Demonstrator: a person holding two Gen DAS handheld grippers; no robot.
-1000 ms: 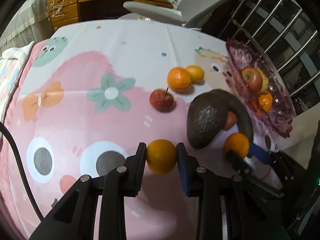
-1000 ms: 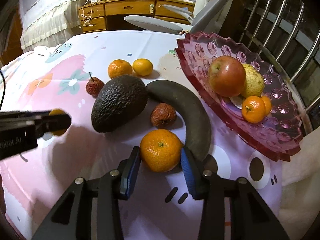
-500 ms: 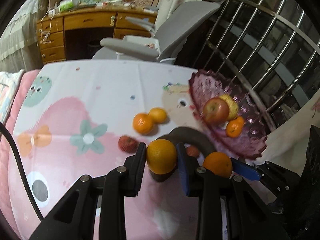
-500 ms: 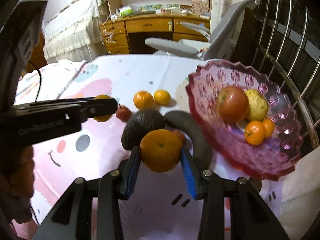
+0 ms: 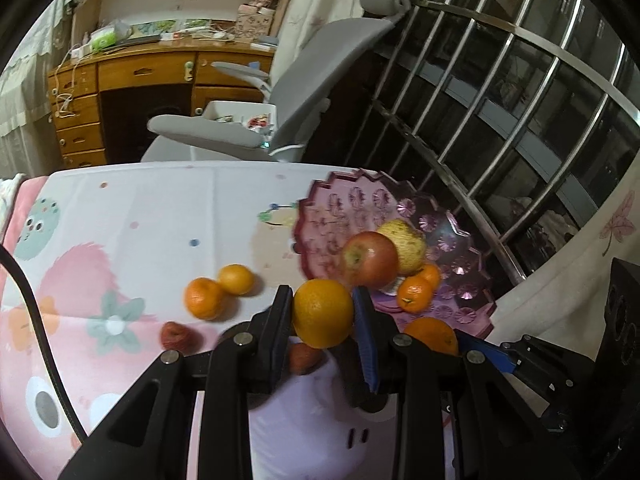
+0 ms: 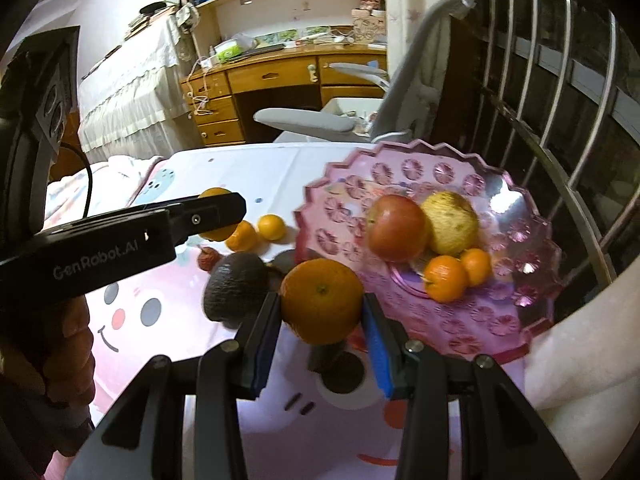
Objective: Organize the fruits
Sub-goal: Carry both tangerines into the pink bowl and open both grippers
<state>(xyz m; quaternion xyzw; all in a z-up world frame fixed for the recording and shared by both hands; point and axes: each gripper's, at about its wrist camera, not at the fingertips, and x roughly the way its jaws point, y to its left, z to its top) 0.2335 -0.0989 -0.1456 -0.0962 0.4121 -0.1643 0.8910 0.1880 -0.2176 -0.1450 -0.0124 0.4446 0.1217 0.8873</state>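
Observation:
My left gripper (image 5: 323, 312) is shut on an orange (image 5: 322, 313) and holds it in the air above the table, left of the pink glass bowl (image 5: 344, 204). My right gripper (image 6: 321, 307) is shut on a second orange (image 6: 321, 301), raised at the bowl's (image 6: 516, 320) near left rim. The bowl holds a red apple (image 6: 396, 227), a yellow pear (image 6: 454, 222) and two small tangerines (image 6: 445, 278). On the table lie an avocado (image 6: 234, 284), two tangerines (image 5: 204, 297) and a small shrivelled red fruit (image 5: 175, 335).
The table has a pink cartoon cloth (image 5: 120, 216). A grey office chair (image 5: 280, 92) and a wooden desk (image 5: 132, 80) stand behind it. A metal window grille (image 5: 500, 80) runs along the right, close behind the bowl.
Both grippers have risen from the table with their oranges and moved toward the bowl. The fruit on the table has stayed where it was.

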